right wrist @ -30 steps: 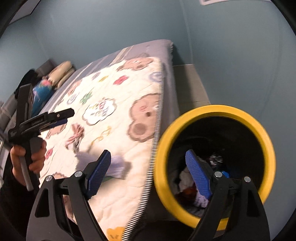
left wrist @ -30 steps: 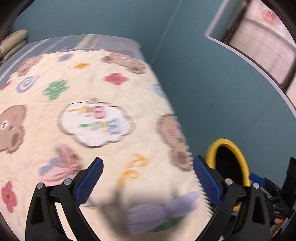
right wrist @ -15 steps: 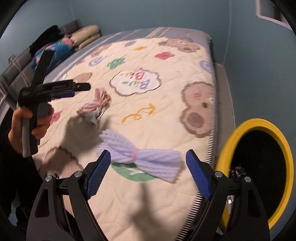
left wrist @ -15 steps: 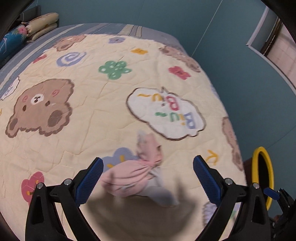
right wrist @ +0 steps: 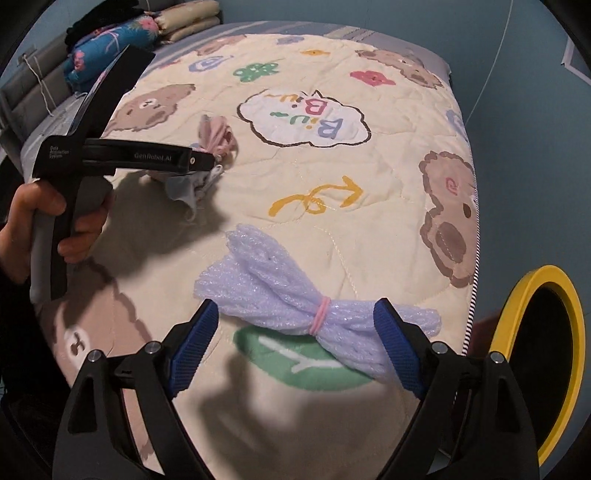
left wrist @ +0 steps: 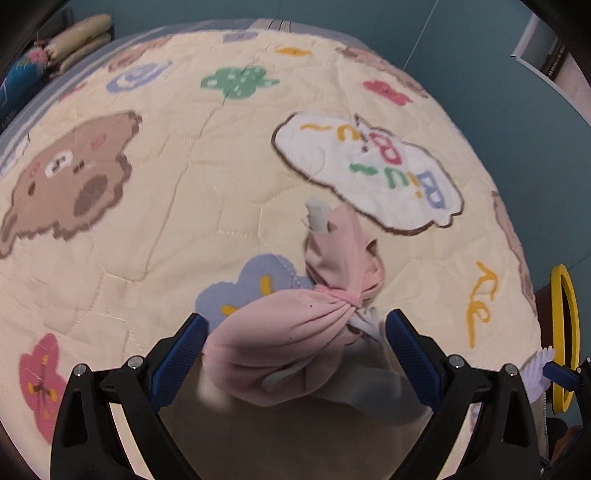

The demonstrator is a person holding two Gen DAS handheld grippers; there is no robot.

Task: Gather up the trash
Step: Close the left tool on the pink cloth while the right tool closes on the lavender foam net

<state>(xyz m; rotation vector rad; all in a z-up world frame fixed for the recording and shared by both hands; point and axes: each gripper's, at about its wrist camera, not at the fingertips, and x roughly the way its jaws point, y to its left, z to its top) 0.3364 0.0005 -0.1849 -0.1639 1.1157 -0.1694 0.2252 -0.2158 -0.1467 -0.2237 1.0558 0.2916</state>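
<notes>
A pink cloth bundle [left wrist: 295,332], tied with a pink band, lies on the cream quilt [left wrist: 166,206] between the spread, empty jaws of the left gripper [left wrist: 295,347]. At its 3 o'clock, near the bed edge, lies a lilac foam-net bundle [right wrist: 295,299], also banded; the right gripper [right wrist: 295,347] hovers over it, jaws wide and touching nothing. A yellow-rimmed bin [right wrist: 517,314] stands beside the bed at 3 o'clock. Pillows [right wrist: 184,18] are stacked at 11 o'clock.

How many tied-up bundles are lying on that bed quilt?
2. A pink bundle lies between the left gripper fingers, and a lilac bundle lies between the right gripper fingers, nearer the yellow-rimmed bin. More may lie outside these views.
</notes>
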